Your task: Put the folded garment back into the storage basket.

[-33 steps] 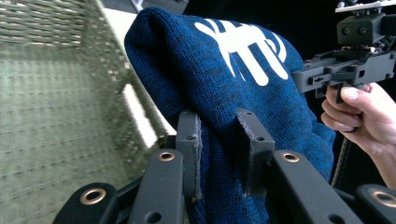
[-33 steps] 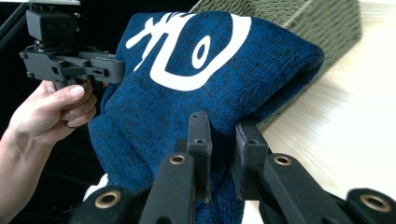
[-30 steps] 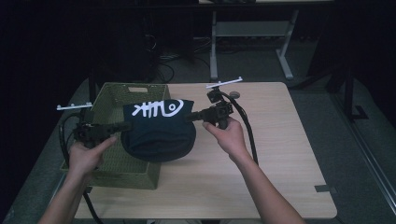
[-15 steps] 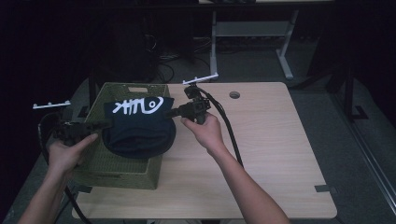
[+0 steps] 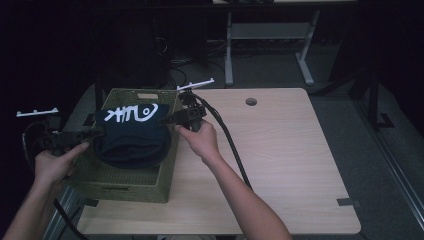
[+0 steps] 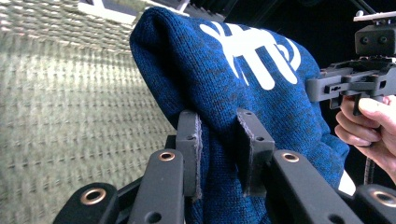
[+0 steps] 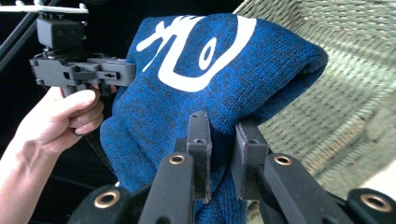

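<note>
A dark room surrounds a pale wooden table [image 5: 280,150], with a green woven basket [image 5: 125,182] standing at its left end. In the left gripper view, the left gripper [image 6: 218,140] has its two black jaws pinched on a fold of a blue knitted sweater [image 6: 243,88] with a white printed design. In the right gripper view, the right gripper [image 7: 223,144] has its jaws clamped the same way on the opposite edge of the sweater [image 7: 201,84], and the basket's woven wall [image 7: 355,74] lies behind and to the right of the cloth.

From above, the left gripper [image 5: 92,134] holds the sweater's left edge and the right gripper [image 5: 167,120] holds its right edge, so the sweater [image 5: 131,132] hangs bunched between them, over the open basket, its lower bulge dipping inside the rim. The left hand [image 5: 55,162] grips its tool just outside the basket's left wall. The right hand [image 5: 200,140] holds its tool over the table beside the basket's right wall, and a black cable [image 5: 232,145] trails from it along the forearm.
</note>
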Motion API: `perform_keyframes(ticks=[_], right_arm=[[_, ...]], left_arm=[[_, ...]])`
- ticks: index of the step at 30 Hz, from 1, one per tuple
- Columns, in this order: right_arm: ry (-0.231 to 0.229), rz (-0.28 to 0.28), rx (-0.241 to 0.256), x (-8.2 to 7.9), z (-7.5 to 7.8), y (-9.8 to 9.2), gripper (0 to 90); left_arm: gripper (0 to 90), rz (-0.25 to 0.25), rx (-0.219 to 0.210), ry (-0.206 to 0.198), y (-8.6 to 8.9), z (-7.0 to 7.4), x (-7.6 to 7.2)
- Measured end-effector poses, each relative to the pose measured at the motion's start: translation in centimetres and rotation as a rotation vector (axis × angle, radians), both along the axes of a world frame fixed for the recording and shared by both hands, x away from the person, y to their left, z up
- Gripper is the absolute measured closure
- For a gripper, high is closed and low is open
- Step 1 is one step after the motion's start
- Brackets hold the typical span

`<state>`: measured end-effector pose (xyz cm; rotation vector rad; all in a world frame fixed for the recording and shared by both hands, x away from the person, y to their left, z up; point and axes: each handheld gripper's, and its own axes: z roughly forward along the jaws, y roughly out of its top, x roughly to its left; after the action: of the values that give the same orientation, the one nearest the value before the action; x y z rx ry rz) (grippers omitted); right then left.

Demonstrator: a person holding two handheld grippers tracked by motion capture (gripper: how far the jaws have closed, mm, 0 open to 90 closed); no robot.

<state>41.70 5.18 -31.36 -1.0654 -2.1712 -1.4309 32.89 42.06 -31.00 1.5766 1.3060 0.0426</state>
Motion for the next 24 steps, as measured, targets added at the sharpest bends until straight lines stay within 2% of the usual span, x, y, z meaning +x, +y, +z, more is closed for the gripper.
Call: perform_keyframes(ticks=[10,24], right_arm=[[0.012,0.004,0.001,0.4,-0.7,2.2,78.4],[0.038,-0.011,-0.016,1.2,-2.6,3.7,78.1]], left_arm=[[73.4,0.029,0.0,0.02,1.9,-0.9,0.3],[72.9,0.052,0.019,0.046,2.9,-2.7,1.2]])
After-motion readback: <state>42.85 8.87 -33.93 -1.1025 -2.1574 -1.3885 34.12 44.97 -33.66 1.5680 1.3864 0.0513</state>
